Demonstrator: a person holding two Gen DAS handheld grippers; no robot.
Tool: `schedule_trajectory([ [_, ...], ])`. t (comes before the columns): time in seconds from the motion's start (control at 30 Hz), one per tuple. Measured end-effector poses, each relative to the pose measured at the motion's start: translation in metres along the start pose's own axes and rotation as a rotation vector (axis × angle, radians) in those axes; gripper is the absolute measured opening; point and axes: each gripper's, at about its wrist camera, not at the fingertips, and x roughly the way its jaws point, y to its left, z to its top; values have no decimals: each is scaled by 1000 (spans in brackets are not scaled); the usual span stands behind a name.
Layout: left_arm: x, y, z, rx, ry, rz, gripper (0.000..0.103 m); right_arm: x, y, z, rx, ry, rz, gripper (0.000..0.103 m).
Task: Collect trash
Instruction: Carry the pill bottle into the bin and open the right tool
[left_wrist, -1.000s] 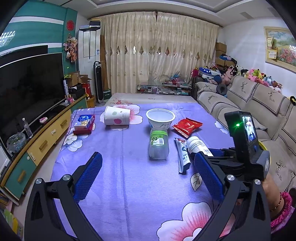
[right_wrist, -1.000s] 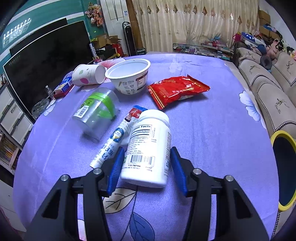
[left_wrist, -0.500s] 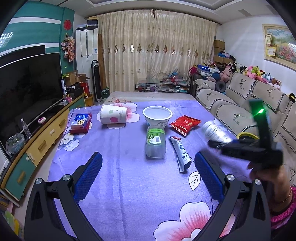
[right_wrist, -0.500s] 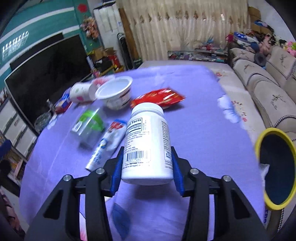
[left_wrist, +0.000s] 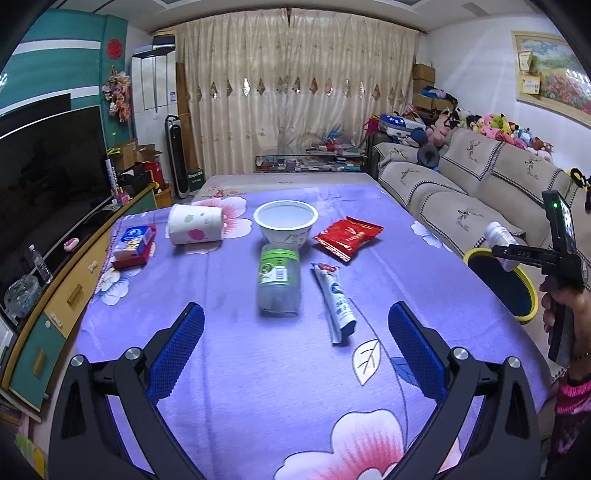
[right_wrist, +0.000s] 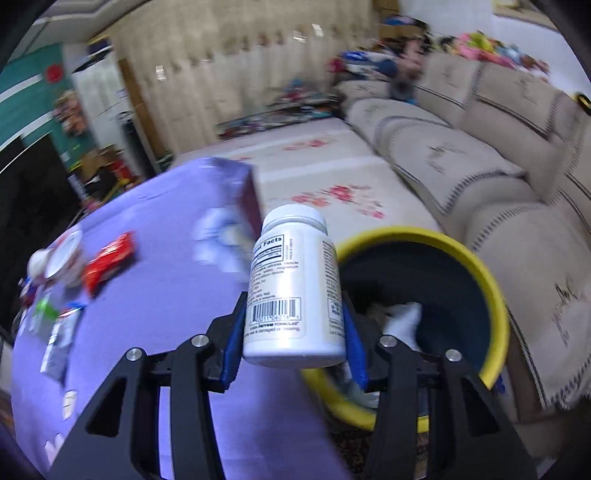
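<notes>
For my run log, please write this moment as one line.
right gripper: shut on white bottle | position: beside yellow bin rim | left gripper: open, empty, above table

we have lifted the white pill bottle (right_wrist: 293, 286) off the purple tablecloth (left_wrist: 258, 369), where it lay beside the toothpaste tube (left_wrist: 336, 301); our right gripper (right_wrist: 293, 332), then loose around it, now clamps it; we have swung it right, over the yellow-rimmed bin (right_wrist: 480, 266).
</notes>
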Motion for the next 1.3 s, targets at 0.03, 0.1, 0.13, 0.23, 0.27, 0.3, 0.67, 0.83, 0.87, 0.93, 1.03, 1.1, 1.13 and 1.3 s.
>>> schedule_trajectory([
  [0.03, 2, -2, 1, 1, 4, -6, 98, 3, -10, 0, 14, 4, -17, 45],
  [0.1, 9, -8, 3, 5, 17, -18, 98, 9, -25, -1, 35, 13, -41, 45],
  [0.13, 10, -11, 3, 9, 19, -19, 98, 13, -34, -1, 48, 22, -56, 45],
  [0.23, 18, -19, 6, 24, 33, -28, 98, 20, -50, 0, 81, 33, -82, 47],
  [0.27, 21, -24, 6, 30, 38, -32, 98, 21, -54, 0, 92, 29, -86, 54],
  [0.3, 22, -25, 7, 33, 40, -34, 98, 20, -57, 0, 97, 24, -87, 57],
  [0.67, 49, -39, 11, 67, 79, -66, 98, 13, -56, -4, 98, 7, -51, 57],
  [0.83, 72, -44, 13, 64, 120, -128, 91, 9, -54, -4, 93, 1, -42, 57],
  [0.87, 79, -46, 14, 71, 135, -137, 88, 9, -53, -4, 93, 0, -42, 57],
  [0.93, 91, -50, 13, 83, 160, -139, 80, 9, -54, -3, 93, 0, -40, 57],
  [1.03, 110, -53, 14, 88, 199, -144, 77, 8, -53, -3, 90, 0, -38, 57],
  [1.1, 123, -54, 16, 89, 223, -145, 76, 9, -52, -3, 88, 3, -36, 57],
  [1.13, 127, -55, 16, 92, 231, -147, 73, 9, -52, -3, 88, 4, -36, 57],
  [1.3, 155, -57, 18, 103, 282, -133, 65, 12, -53, -3, 91, 7, -32, 57],
])
